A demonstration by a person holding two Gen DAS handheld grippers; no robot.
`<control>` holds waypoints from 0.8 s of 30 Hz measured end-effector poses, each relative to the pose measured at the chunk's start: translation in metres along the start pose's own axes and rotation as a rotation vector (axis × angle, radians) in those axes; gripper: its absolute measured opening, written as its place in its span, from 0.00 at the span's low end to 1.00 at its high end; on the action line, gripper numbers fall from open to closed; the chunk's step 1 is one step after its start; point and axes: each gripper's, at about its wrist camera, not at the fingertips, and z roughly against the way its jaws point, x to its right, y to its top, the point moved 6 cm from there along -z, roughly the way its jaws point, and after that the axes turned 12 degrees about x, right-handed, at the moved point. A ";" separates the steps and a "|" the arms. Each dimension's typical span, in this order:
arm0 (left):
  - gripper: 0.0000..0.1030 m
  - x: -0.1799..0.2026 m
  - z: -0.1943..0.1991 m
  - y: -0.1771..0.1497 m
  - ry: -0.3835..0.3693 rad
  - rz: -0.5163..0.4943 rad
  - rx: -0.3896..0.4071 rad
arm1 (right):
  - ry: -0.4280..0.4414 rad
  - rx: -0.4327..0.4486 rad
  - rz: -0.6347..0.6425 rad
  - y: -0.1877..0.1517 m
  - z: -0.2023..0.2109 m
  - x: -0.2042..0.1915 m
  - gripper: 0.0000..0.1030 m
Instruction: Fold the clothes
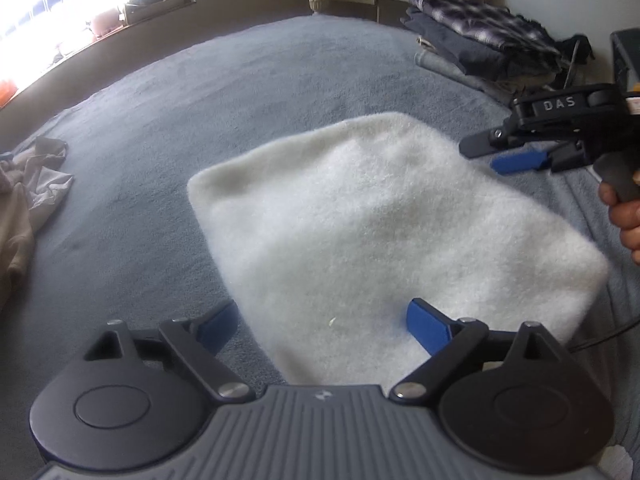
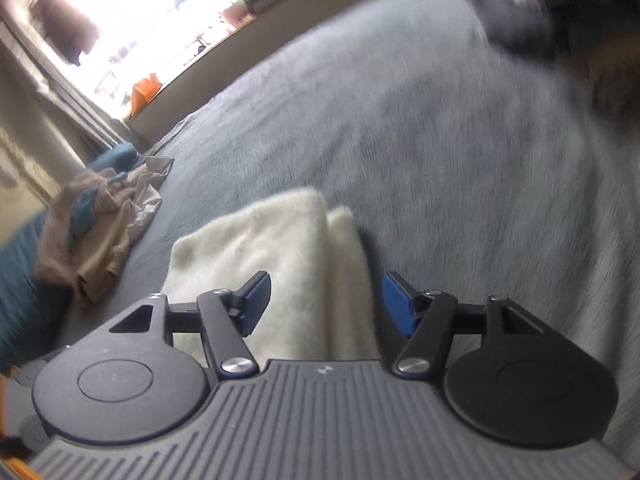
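Folded white fleece garment lies mid-frame on the grey bed. Left gripper jaws spread wide, straddling its near edge; right gripper jaws parted over its fold, pinching nothing.

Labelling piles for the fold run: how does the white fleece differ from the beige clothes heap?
The white fleece lies folded flat in a neat block; the beige clothes heap is crumpled and unfolded. The fleece sits mid-bed by both tongs; the heap lies off at the bed's edge. The fleece is one plain piece; the heap mixes beige and teal. Both rest on the grey blanket.
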 end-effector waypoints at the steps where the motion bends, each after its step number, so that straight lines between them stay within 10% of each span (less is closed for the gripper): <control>1: 0.91 0.000 0.000 0.000 0.001 0.004 -0.008 | 0.011 -0.020 -0.052 -0.003 -0.004 0.006 0.61; 6: 0.93 -0.003 -0.002 -0.002 0.007 0.032 -0.040 | 0.090 -0.094 -0.277 -0.010 -0.024 0.024 0.67; 24: 0.94 -0.001 -0.006 0.000 0.035 0.054 -0.079 | 0.184 -0.137 -0.415 0.009 -0.081 0.029 0.79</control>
